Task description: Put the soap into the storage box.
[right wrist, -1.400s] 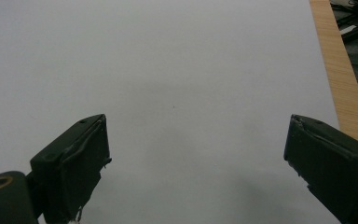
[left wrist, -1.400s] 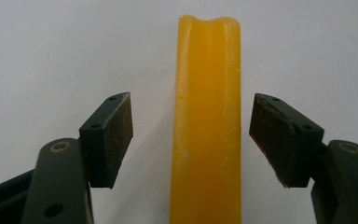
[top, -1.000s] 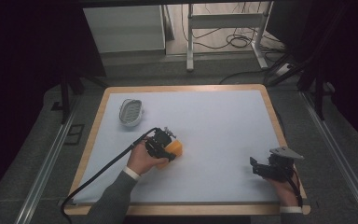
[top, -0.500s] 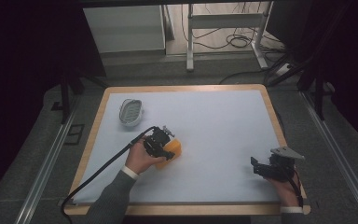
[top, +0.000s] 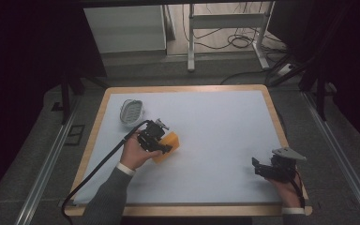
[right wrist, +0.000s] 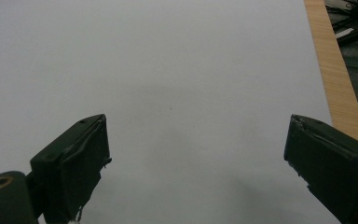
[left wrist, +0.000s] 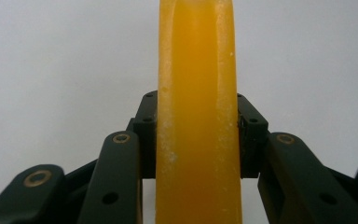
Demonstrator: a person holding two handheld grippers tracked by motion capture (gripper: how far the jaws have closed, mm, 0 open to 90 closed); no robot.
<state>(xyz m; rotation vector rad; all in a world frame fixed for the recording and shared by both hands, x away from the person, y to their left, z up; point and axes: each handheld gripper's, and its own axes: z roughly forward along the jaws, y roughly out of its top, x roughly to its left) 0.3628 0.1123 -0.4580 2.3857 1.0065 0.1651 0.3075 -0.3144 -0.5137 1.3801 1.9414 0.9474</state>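
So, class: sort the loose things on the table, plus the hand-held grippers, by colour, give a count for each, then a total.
Orange: 1, the orange block, clamped in the left gripper.
Pale grey: 1, the ribbed dish, near the table's far left corner.
Black: 2, the left gripper and the right gripper, its jaws wide apart.
Total: 4

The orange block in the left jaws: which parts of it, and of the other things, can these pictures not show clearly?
- Orange block: the left gripper view cuts off its top and bottom; in the high view the left gripper covers its near end.
- Grey dish: too small in the high view to tell its contents.
- Right gripper: the right gripper view's lower edge cuts off its body.
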